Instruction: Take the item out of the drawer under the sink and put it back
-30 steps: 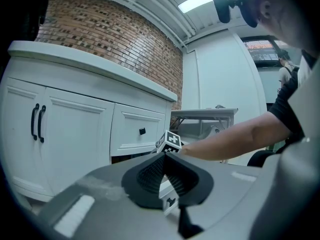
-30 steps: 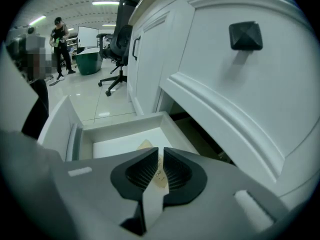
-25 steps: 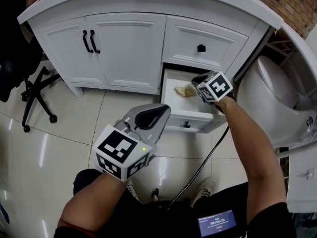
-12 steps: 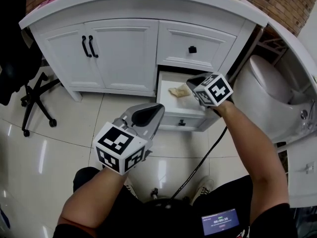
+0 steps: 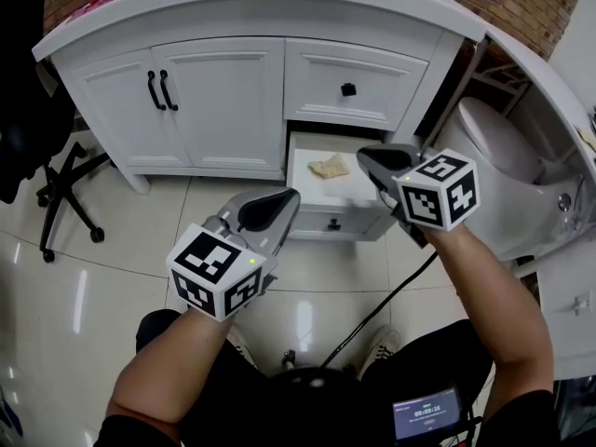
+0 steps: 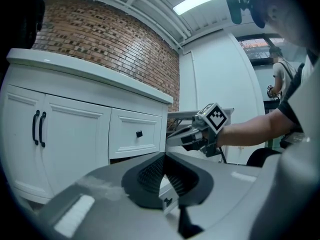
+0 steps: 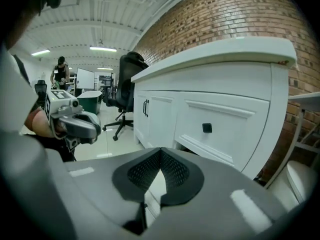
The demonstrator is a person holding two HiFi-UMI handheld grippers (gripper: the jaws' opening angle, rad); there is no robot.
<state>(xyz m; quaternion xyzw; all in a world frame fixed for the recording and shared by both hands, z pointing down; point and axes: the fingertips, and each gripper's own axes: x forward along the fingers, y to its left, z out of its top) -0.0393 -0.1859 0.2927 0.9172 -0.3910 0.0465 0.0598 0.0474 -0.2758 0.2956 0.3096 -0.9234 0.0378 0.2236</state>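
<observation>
The lower drawer (image 5: 317,214) of the white sink cabinet stands pulled out. A crumpled tan item (image 5: 328,166) lies inside it near the back, touched by nothing. My right gripper (image 5: 371,156) hovers at the drawer's right edge, shut and empty, a little right of the item. My left gripper (image 5: 279,201) hangs over the floor just left of the drawer front, shut with nothing in it. In the left gripper view the left gripper (image 6: 163,156) has its pads meeting at the tip and faces the right gripper (image 6: 197,134). In the right gripper view the right gripper (image 7: 160,151) looks the same.
Above the open drawer is a shut drawer (image 5: 346,89) with a black knob. Two cabinet doors (image 5: 156,89) with black handles are at the left. A black office chair (image 5: 56,175) stands on the tiled floor at far left. A white toilet (image 5: 494,156) sits to the right.
My right gripper has drawn back from over the drawer toward its right edge and nearer to me. The tan item stays in the drawer. The left gripper has hardly moved.
</observation>
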